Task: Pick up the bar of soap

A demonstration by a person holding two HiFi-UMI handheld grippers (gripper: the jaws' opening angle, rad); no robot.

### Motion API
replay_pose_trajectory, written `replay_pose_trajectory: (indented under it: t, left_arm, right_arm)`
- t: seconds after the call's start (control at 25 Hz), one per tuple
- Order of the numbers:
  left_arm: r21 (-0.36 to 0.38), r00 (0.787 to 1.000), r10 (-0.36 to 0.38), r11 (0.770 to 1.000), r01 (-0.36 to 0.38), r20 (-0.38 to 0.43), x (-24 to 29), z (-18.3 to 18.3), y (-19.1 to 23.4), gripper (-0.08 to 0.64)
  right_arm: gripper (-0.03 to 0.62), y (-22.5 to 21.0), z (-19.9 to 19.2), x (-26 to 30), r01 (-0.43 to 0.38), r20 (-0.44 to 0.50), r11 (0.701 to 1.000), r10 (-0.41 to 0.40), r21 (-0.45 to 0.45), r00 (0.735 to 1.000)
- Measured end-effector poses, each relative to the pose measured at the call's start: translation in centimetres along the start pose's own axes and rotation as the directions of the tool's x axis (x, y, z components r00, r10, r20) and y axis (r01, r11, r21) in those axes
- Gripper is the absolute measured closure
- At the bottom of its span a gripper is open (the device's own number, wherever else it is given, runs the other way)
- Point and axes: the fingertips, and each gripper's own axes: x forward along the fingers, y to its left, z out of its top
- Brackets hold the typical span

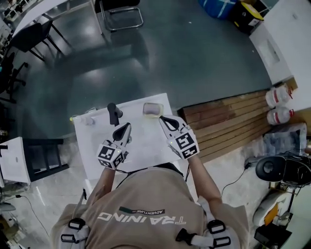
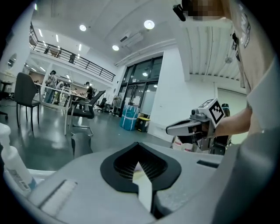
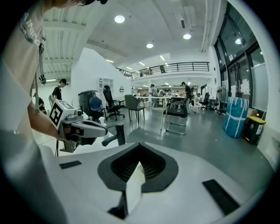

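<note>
Colour notes, bench view
White table [image 1: 92,146]; pale yellowish bar of soap [image 1: 151,110]; left gripper [image 1: 127,126] and right gripper [image 1: 164,118] grey, black pads, black-and-white square markers; khaki shirt [image 1: 146,194], white lettering

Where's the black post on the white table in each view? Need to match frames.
Head view: black post near the table's far edge, left of centre.
Left gripper view: left of centre, low.
Right gripper view: left of centre.
Shared landmark: blue bag.

shirt [image 1: 146,204] tan, white lettering | left claw [image 1: 126,127], right claw [image 1: 165,120] grey | marker cubes [image 1: 112,155] [image 1: 185,144]
</note>
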Motion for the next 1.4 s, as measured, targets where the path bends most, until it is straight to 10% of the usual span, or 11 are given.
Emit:
replay_pose_trajectory:
  t: [0.44,1.4]
  left_arm:
    - [0.014,1.000,0.006,1.000,-0.006,-0.006,0.1,-0.1,-0.3,0.568]
    - [0.004,0.996,0.079,0.997,-0.079,-0.034,1.4,0.5,-0.9,0.568]
  right_arm:
    - [0.588,-0.6,-1.5,1.5,-0.017,-0.098,0.980,-0.003,-0.200,0.995]
    - [0.570,-4.3,-7.1,9.4,-0.240,-0.318,0.930,0.146,-0.278,0.937]
